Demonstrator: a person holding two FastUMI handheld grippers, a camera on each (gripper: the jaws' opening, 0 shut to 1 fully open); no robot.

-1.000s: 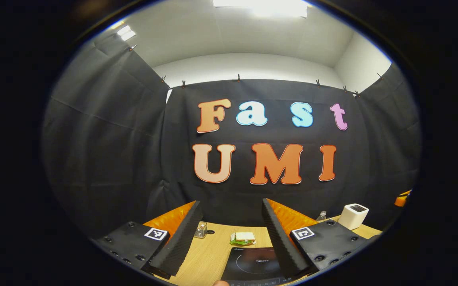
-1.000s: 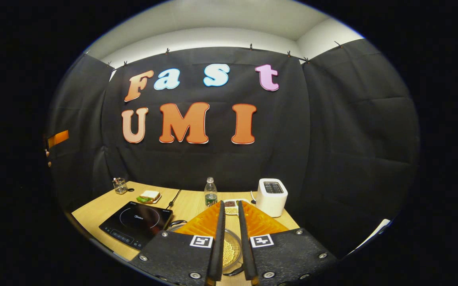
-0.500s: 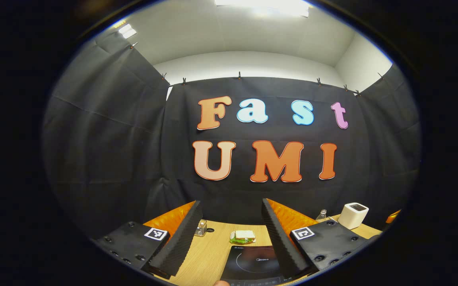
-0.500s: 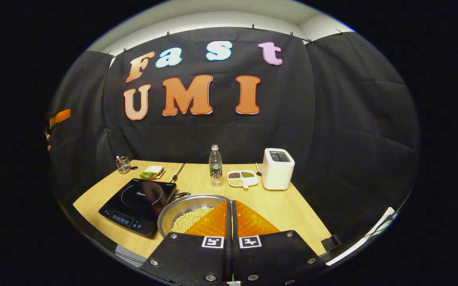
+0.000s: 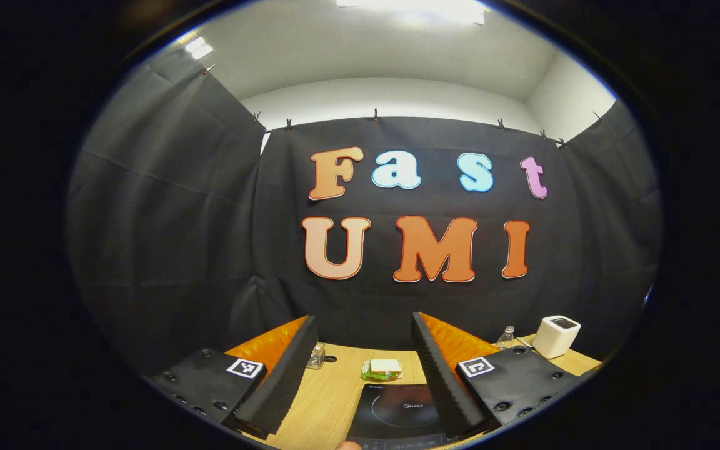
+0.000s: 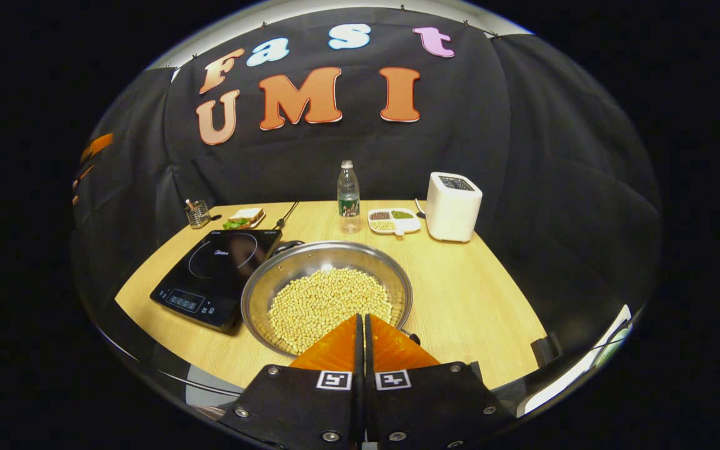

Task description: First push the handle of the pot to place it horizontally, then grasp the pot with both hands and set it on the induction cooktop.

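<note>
1. Left gripper view: the left gripper (image 5: 360,375) is held with jaws spread wide, nothing between them. The induction cooktop (image 5: 397,415) lies on the table (image 5: 329,400) just ahead, partly behind the right-hand jaw. Beyond it are seen a sandwich (image 5: 382,369), a glass jar (image 5: 317,357) and a toaster (image 5: 555,336).

2. Right gripper view: the right gripper (image 6: 360,325) is shown with jaws closed together, empty, over the near rim of the pot (image 6: 325,294), which is filled with beans. The pot stands just beside the induction cooktop (image 6: 217,272). A bottle (image 6: 348,197), a divided dish (image 6: 393,220) and the toaster (image 6: 452,206) stand behind.
</note>
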